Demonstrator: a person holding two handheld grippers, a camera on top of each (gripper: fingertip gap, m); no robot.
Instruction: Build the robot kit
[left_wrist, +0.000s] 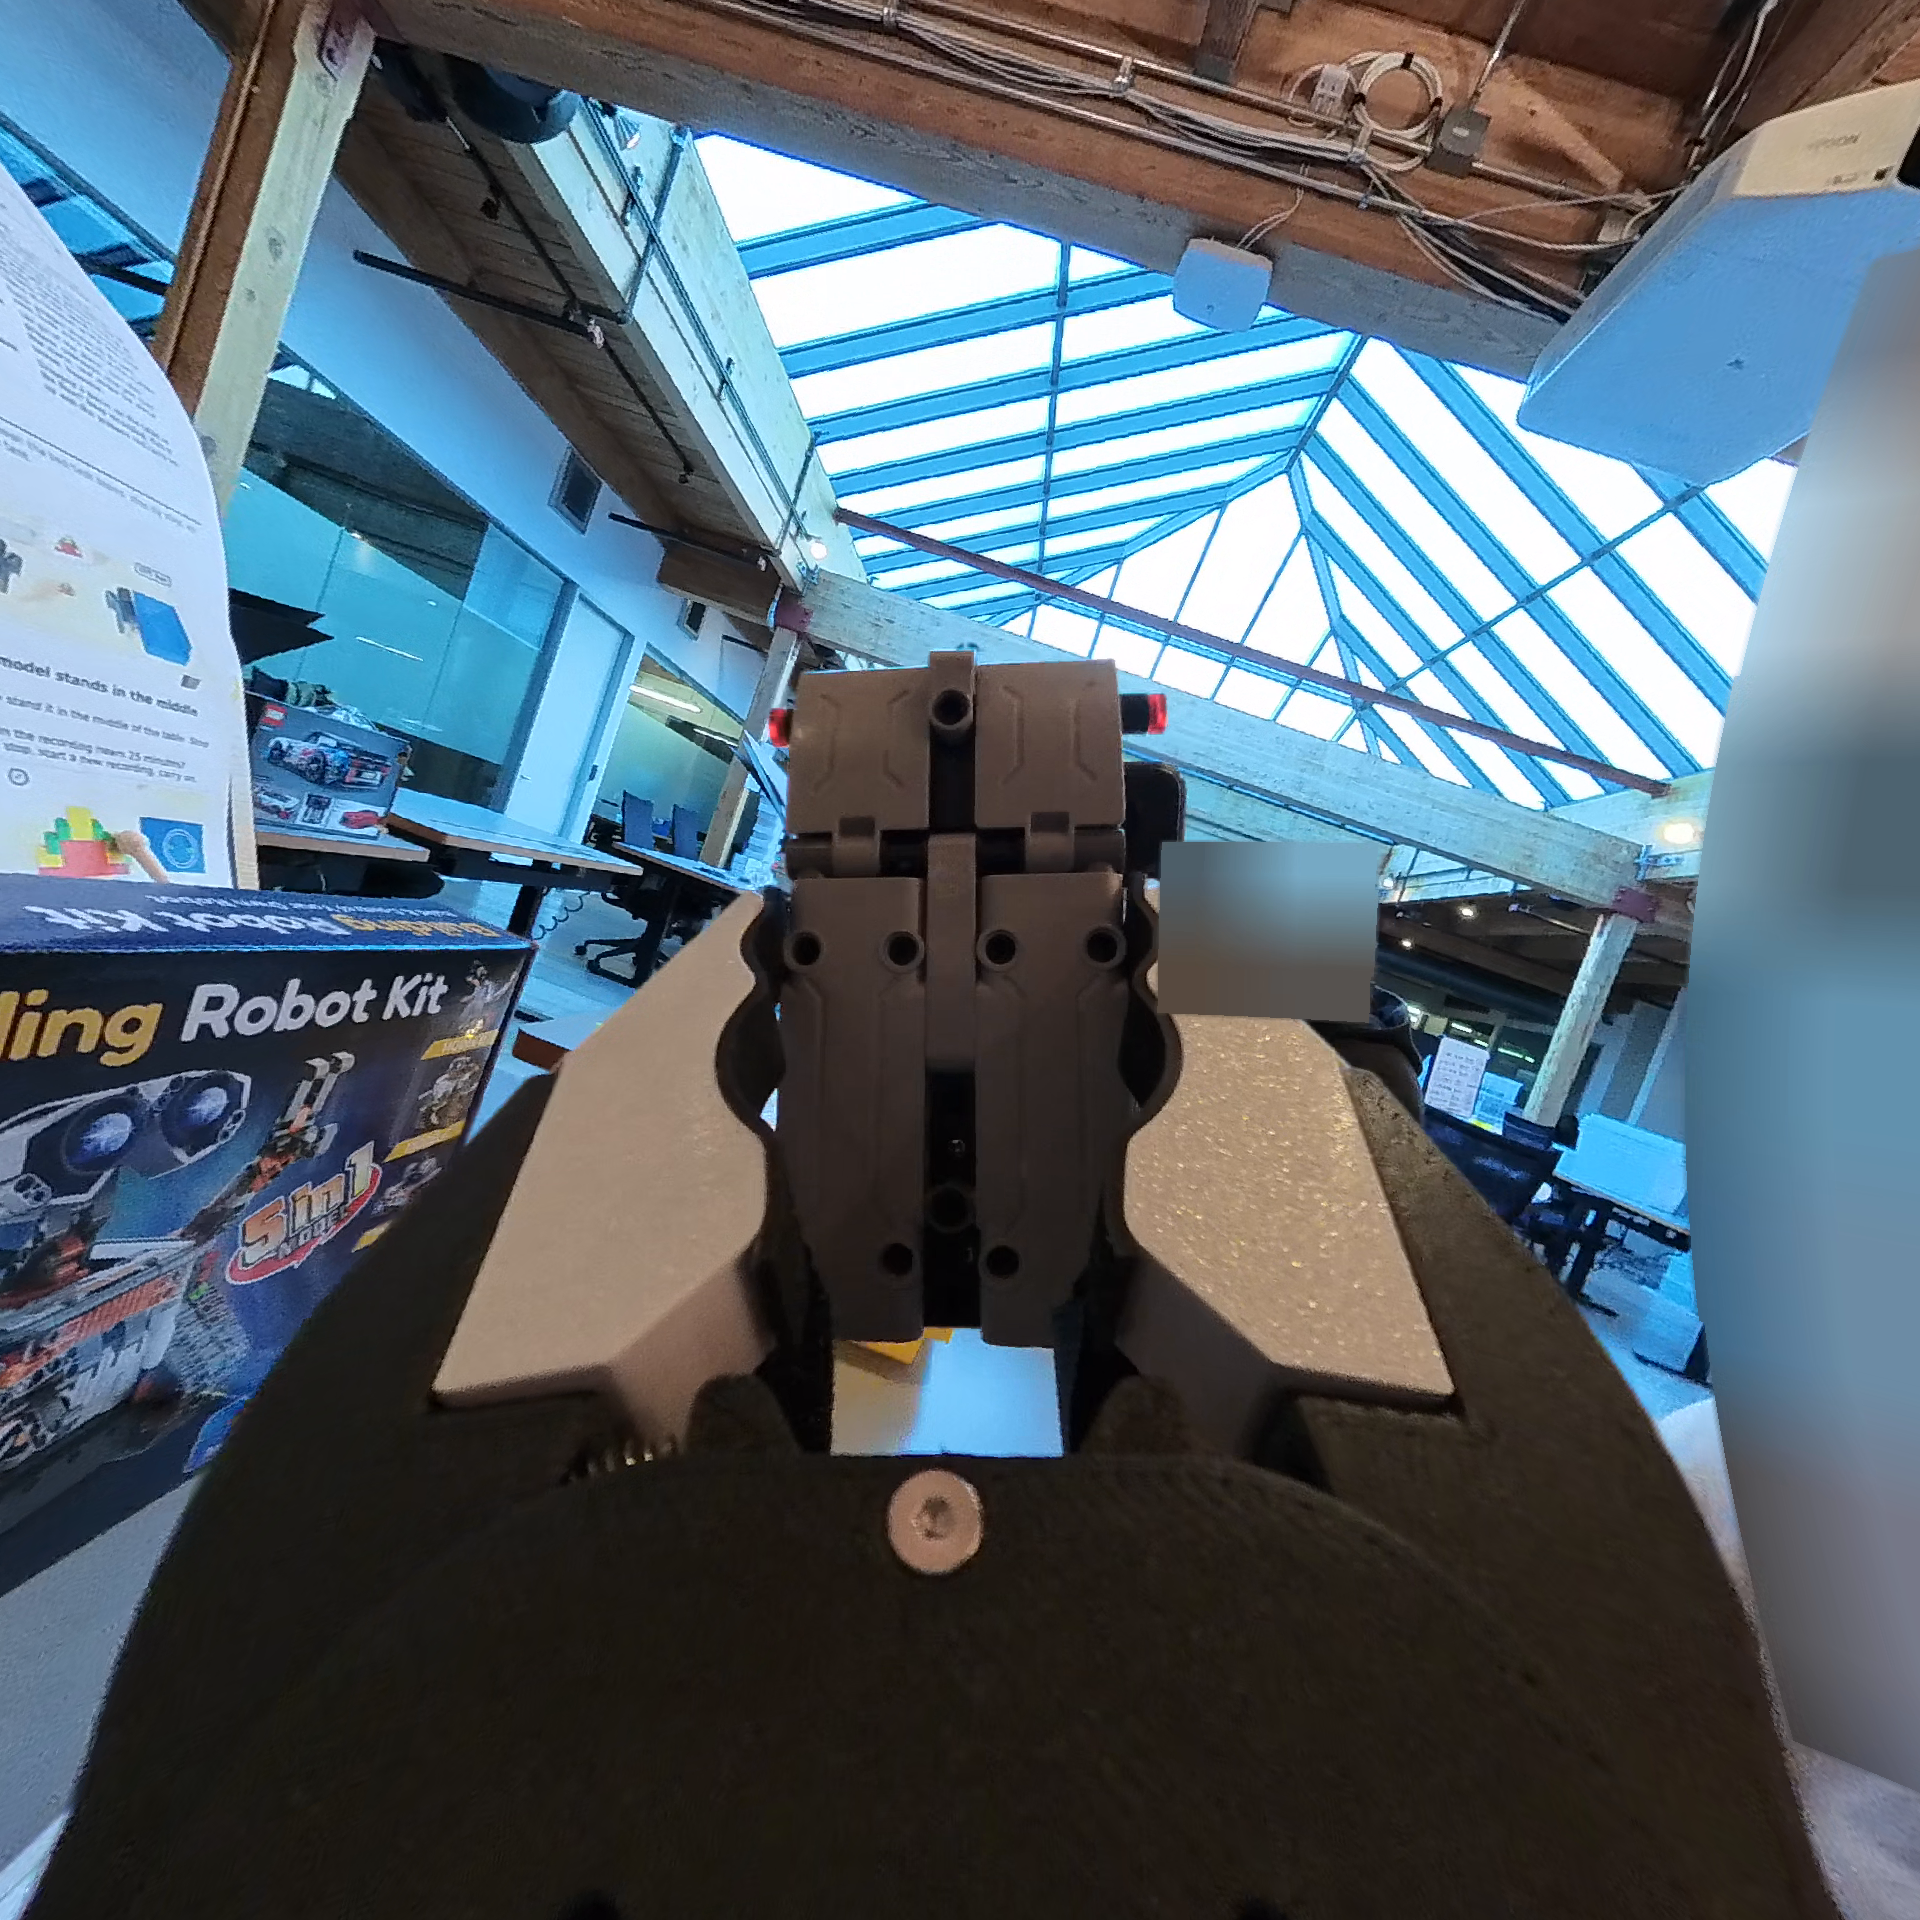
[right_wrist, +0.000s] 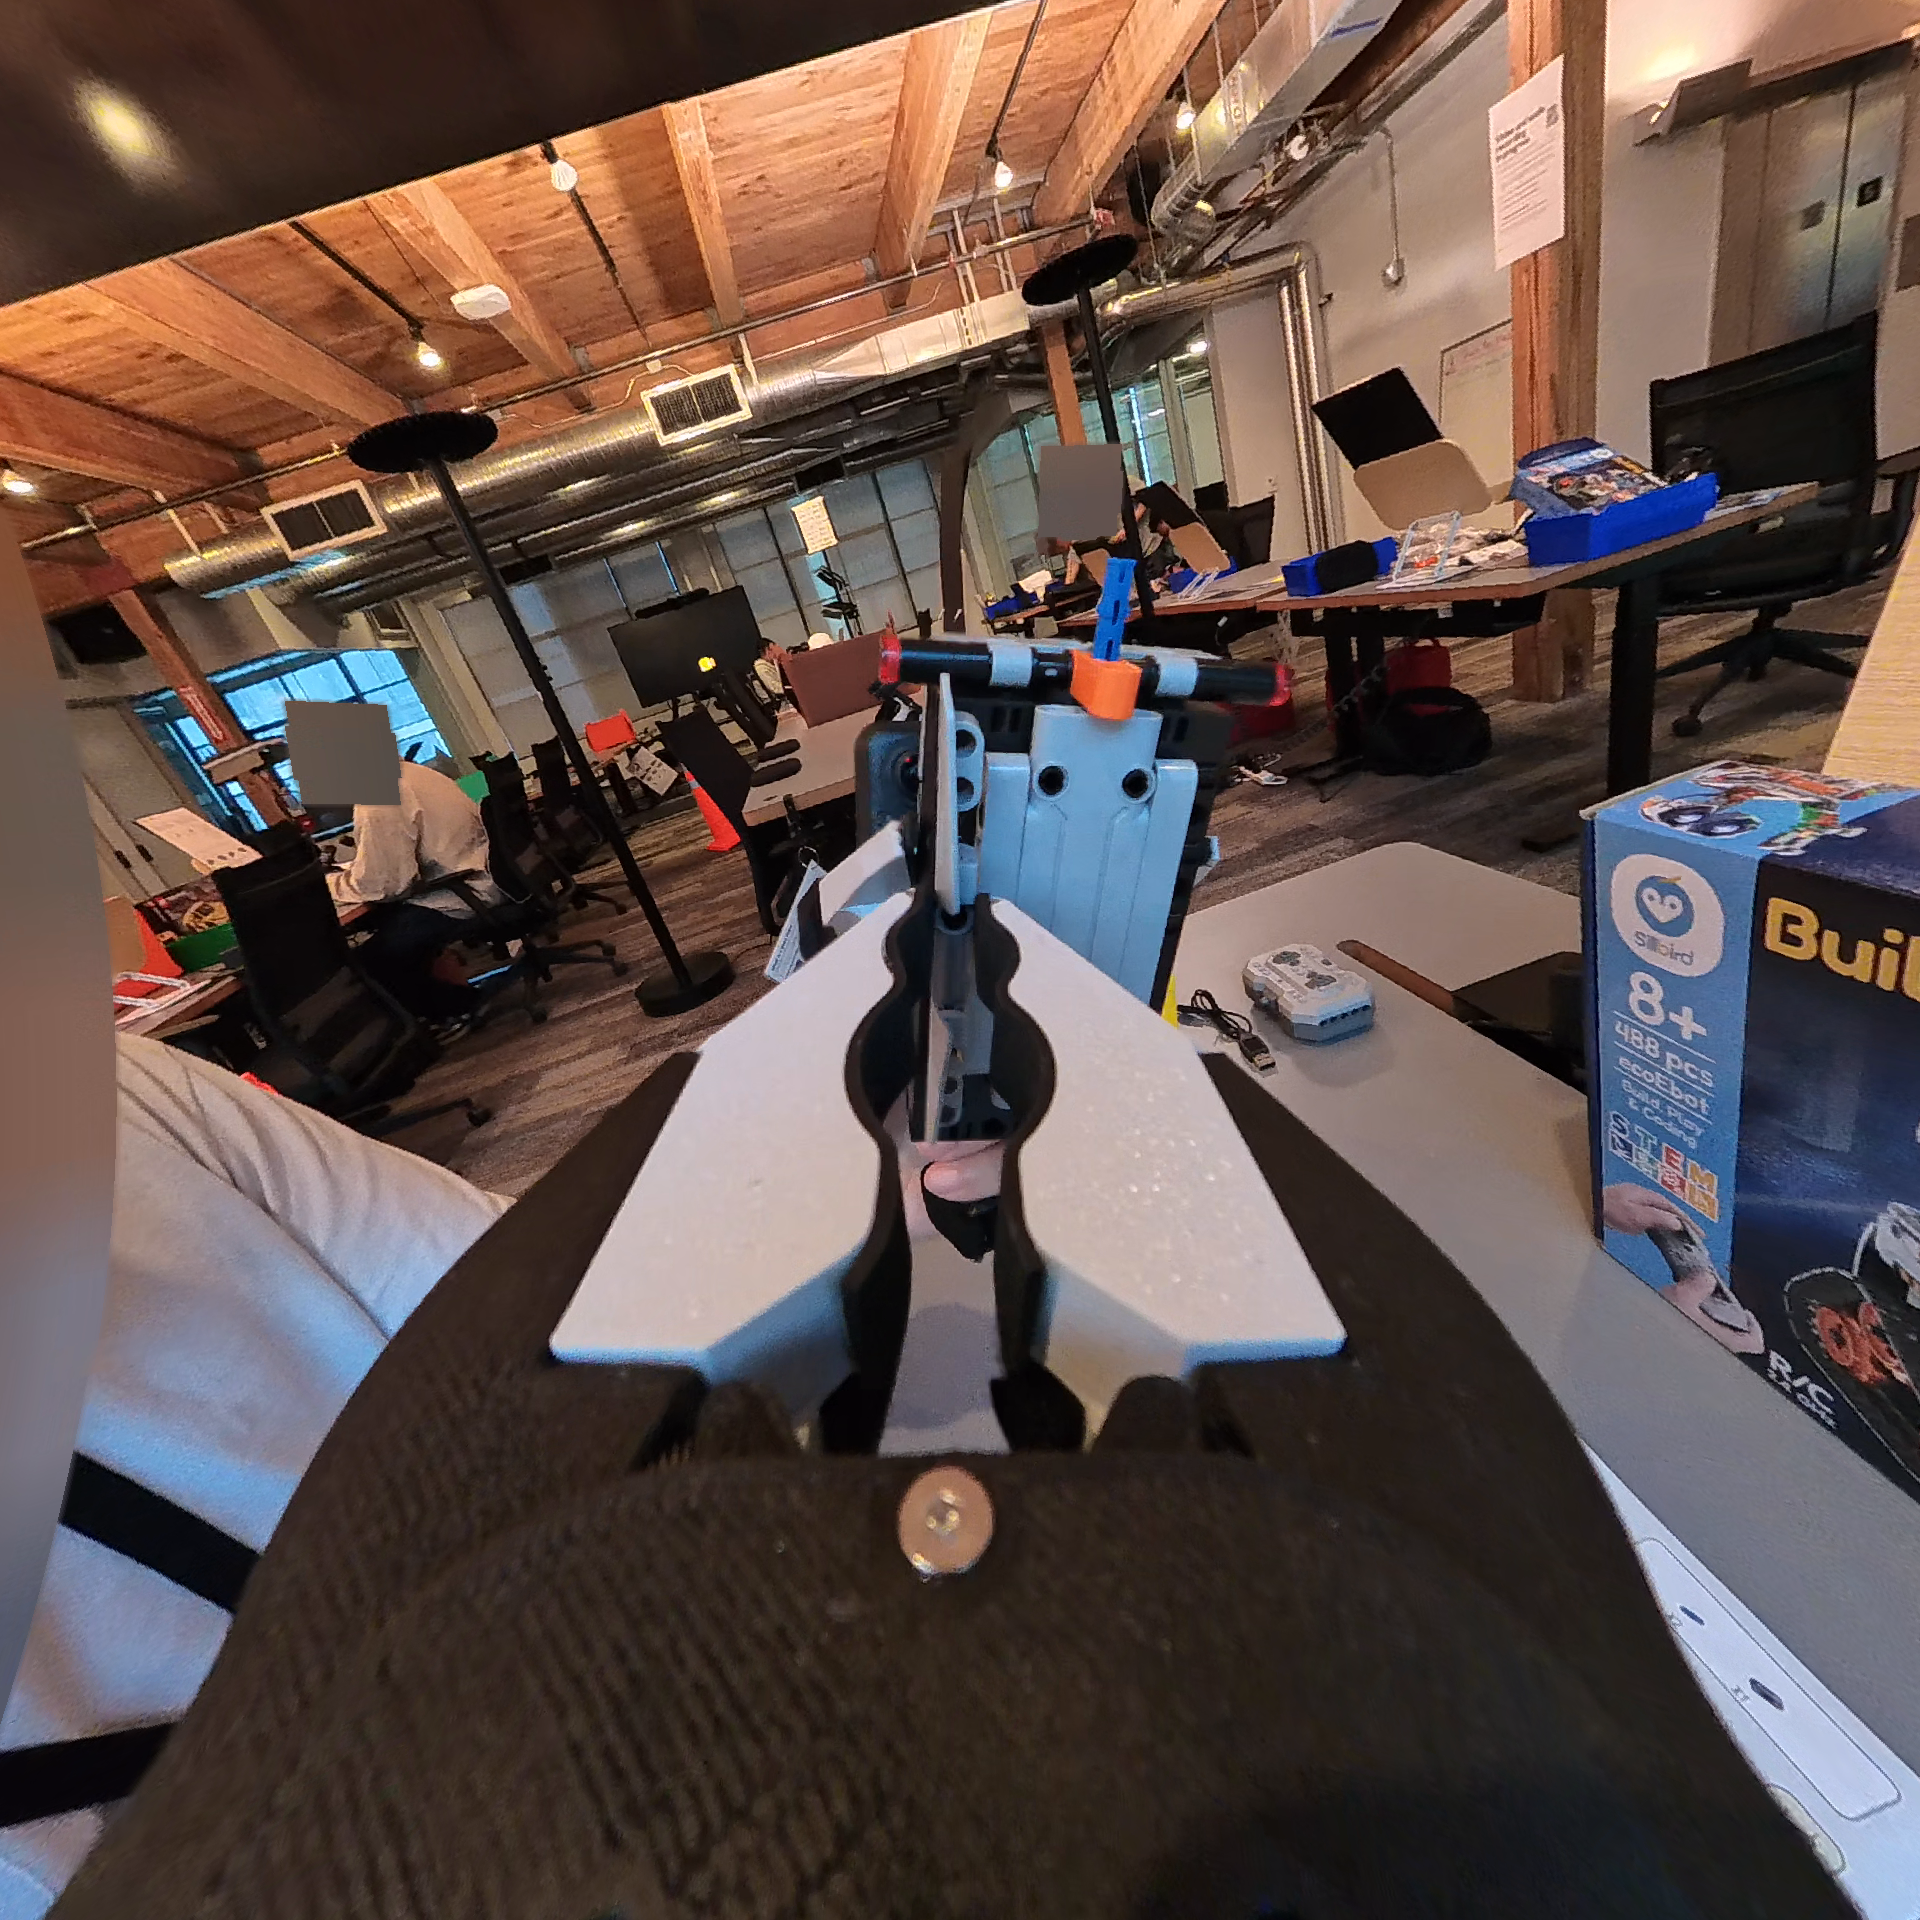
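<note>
My left gripper (left_wrist: 951, 935) is shut on a grey building-block model (left_wrist: 951, 1039) of hinged panels with round holes, and holds it tilted up toward the skylight. A black axle with red ends (left_wrist: 1143, 713) crosses the model's top. In the right wrist view the same model (right_wrist: 1091, 852) shows side-on, with a black axle (right_wrist: 1081, 670), an orange connector (right_wrist: 1107, 686) and a blue piece (right_wrist: 1114, 603) on top. My right gripper (right_wrist: 951, 904) is shut on the model's thin grey side panel (right_wrist: 948, 831). A person's fingertip (right_wrist: 956, 1179) shows between the fingers below the panel.
A dark blue robot kit box (left_wrist: 239, 1143) stands to the left and shows again at the right (right_wrist: 1766, 1091) on the grey table (right_wrist: 1455, 1143). A grey control unit (right_wrist: 1309, 992) and a black USB cable (right_wrist: 1231, 1029) lie beyond. A printed sheet (left_wrist: 94, 520) stands at the left. The grippers are tip to tip, or close to it.
</note>
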